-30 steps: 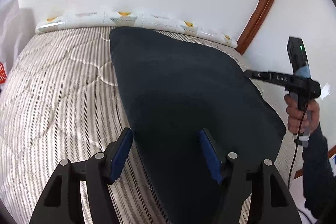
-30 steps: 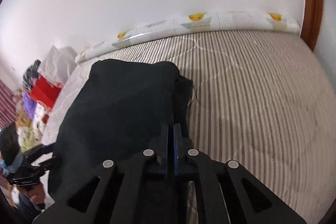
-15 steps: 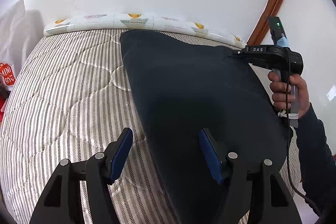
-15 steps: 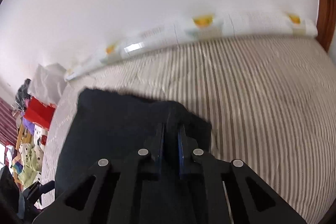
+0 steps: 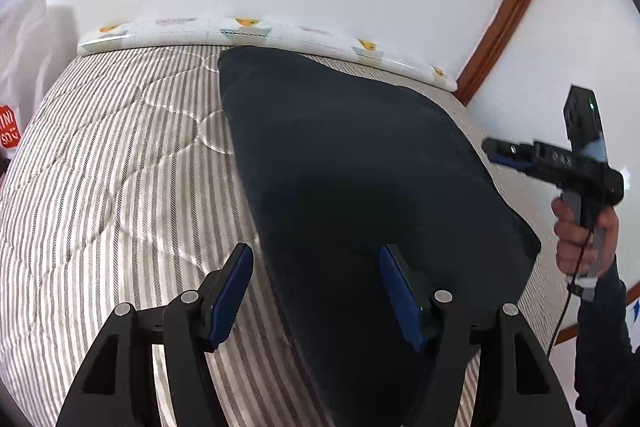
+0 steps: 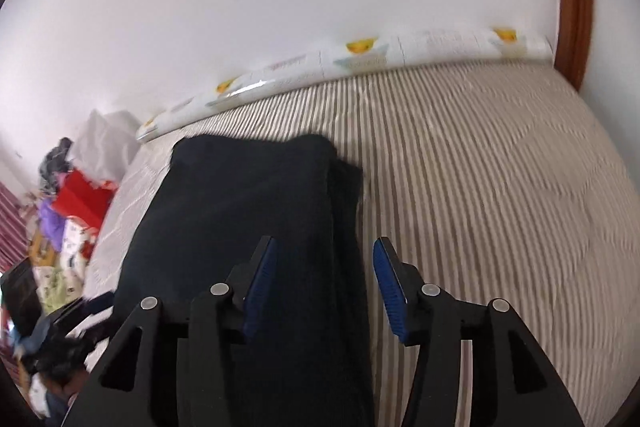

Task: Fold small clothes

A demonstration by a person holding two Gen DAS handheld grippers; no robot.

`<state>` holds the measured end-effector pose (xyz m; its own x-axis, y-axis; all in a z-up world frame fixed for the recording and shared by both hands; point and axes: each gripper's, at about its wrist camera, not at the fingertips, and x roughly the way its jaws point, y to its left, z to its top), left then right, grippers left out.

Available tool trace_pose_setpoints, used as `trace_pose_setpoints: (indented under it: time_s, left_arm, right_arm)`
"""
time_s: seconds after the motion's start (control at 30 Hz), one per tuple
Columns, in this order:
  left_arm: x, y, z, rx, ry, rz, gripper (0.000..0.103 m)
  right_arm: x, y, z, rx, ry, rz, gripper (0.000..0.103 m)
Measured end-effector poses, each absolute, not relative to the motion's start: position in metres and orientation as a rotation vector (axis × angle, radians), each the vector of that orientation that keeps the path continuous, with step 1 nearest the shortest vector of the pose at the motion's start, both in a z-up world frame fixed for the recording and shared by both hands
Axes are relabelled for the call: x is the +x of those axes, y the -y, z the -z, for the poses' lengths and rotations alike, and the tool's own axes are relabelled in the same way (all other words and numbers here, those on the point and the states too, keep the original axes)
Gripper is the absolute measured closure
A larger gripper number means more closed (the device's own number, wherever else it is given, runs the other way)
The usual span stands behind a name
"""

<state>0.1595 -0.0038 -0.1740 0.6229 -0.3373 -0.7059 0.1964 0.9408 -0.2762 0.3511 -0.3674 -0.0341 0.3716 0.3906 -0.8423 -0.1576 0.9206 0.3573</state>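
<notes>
dark garment (image 5: 360, 179): lay folded on striped bed (image 5: 112, 187). left tool (image 5: 316, 291) and right tool (image 6: 324, 283) both released, empty. risk: snagging an edge could undo the fold.

The left gripper (image 5: 316, 291) pointed forward and slightly down, its two black fingers spread wide with the blue pads (image 5: 228, 297) facing each other and nothing between them. The right gripper (image 6: 324, 285) was likewise spread, its blue-lined fingers (image 6: 388, 293) parted and holding nothing. In the left wrist view the right gripper (image 5: 494, 151) appeared from the side, held level and pointing left, blurred at its tip. The person's right hand (image 5: 584, 231) was wrapped around its handle from below, a dark sleeve (image 5: 604, 343) covering the wrist and forearm.
</notes>
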Motion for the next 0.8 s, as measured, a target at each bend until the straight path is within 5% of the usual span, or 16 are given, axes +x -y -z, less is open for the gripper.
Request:
trace_pose_setpoints:
  time_s: [0.2, 0.27, 0.3, 0.8]
  left_arm:
    - [0.14, 0.014, 0.171, -0.166, -0.84, 0.307, 0.04]
    - [0.134, 0.016, 0.17, -0.161, -0.839, 0.295, 0.04]
    - [0.13, 0.016, 0.17, -0.157, -0.838, 0.288, 0.04]
    - [0.097, 0.023, 0.17, -0.141, -0.84, 0.21, 0.04]
  right_arm:
    - [0.323, 0.364, 0.051, 0.284, -1.132, -0.418, 0.055]
    - [0.323, 0.361, 0.056, 0.256, -1.127, -0.412, 0.096]
    - [0.32, 0.363, 0.054, 0.243, -1.105, -0.413, 0.098]
    - [0.268, 0.378, 0.027, 0.166, -1.042, -0.281, 0.092]
